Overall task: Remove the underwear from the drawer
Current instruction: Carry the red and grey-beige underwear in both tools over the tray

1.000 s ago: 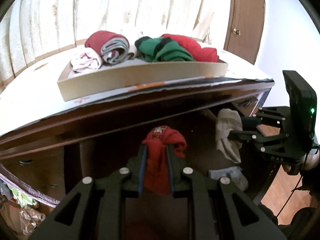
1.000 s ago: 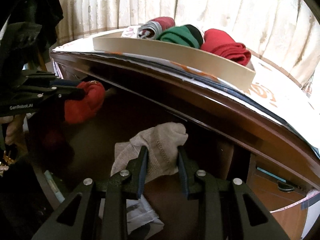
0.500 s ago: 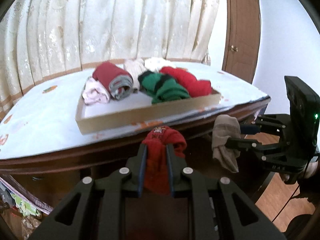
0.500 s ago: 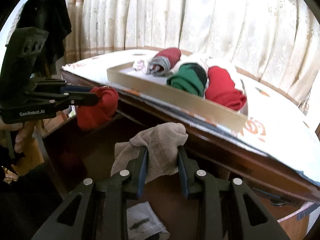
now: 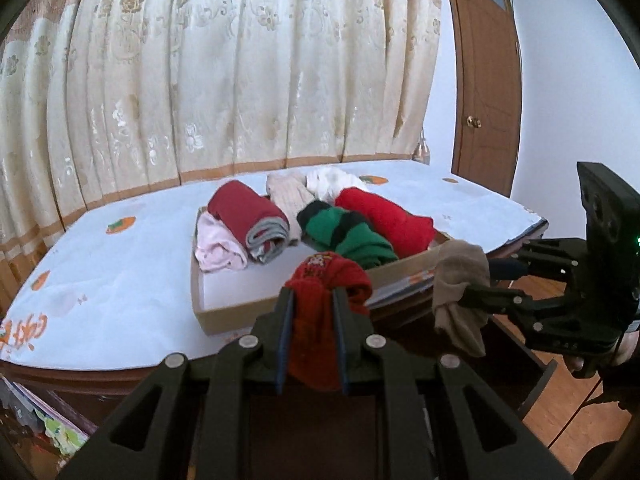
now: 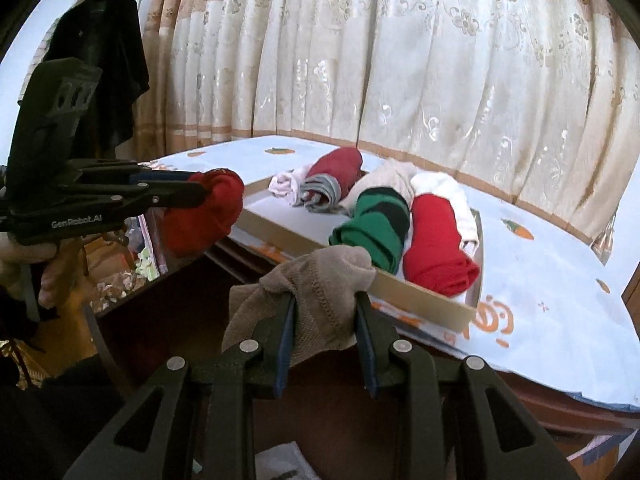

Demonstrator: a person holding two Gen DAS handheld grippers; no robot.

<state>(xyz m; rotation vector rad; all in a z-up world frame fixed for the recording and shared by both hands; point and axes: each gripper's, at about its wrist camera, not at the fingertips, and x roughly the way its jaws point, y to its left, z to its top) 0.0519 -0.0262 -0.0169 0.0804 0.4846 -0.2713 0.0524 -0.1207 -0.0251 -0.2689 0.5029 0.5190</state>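
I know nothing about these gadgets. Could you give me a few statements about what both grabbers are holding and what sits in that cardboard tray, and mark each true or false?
1. The left gripper is clamped on a red bundled garment. True.
2. The right gripper is open and holds nothing. False: it is shut on a beige knitted garment.
3. The shallow cardboard tray rests on the table's white cloth with orange prints. True.
4. The tray holds only red rolls. False: a green and black striped roll and a pale pink roll lie in it too.
5. Both held garments already lie inside the tray. False: both hang in the air in front of it.
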